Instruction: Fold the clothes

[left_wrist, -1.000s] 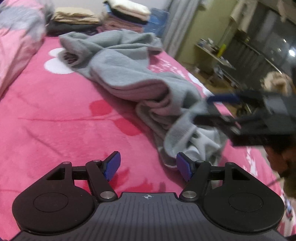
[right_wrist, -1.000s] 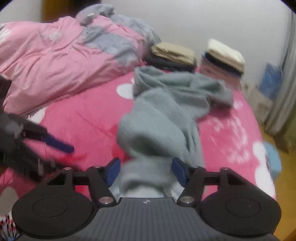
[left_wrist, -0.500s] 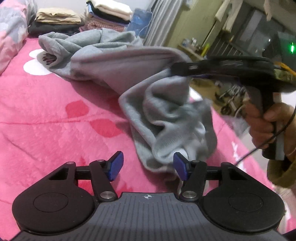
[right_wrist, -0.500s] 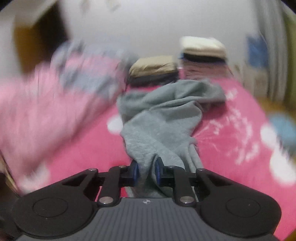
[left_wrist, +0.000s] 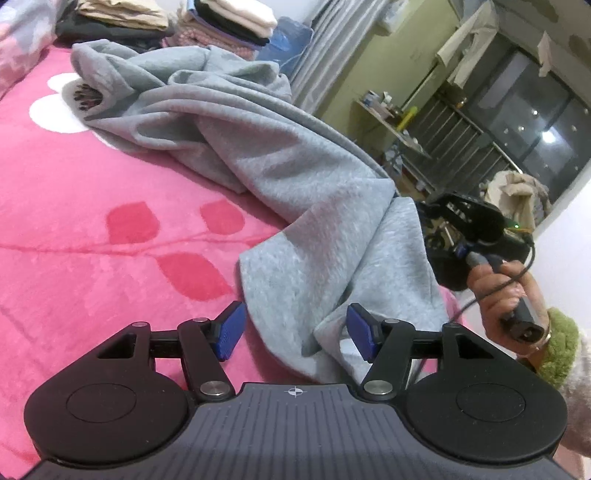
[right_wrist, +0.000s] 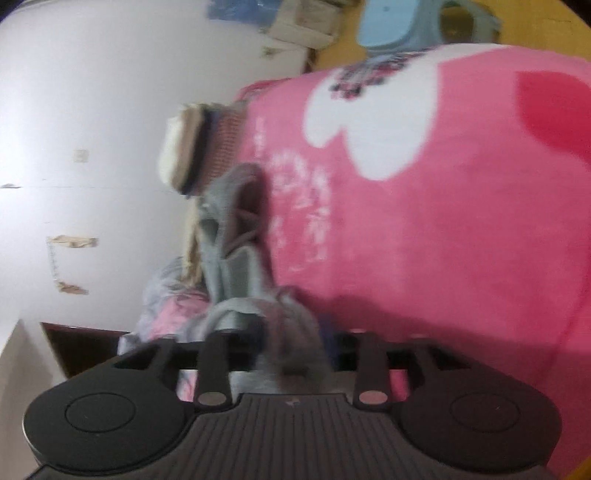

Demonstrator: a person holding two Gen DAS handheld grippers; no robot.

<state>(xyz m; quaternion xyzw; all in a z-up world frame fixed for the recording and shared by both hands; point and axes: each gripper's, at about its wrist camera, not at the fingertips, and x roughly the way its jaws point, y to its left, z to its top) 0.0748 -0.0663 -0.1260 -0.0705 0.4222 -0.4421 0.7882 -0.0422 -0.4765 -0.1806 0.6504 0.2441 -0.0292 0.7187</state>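
Two stacks of folded clothes (left_wrist: 173, 22) sat at the far edge of the pink fleece bed cover with white flowers (left_wrist: 92, 236), and from just in front of them the crumpled grey fleece garment (left_wrist: 280, 177) stretched across the cover toward its near right edge. The left gripper (left_wrist: 293, 330) hovered with its blue-padded fingers (left_wrist: 231, 328) spread wide, the garment's near hem lying between them. The right gripper (right_wrist: 291, 354), tilted sideways in the person's right hand (left_wrist: 506, 291), was pressed together on a bunch of the grey fabric, though blur hid its pads.
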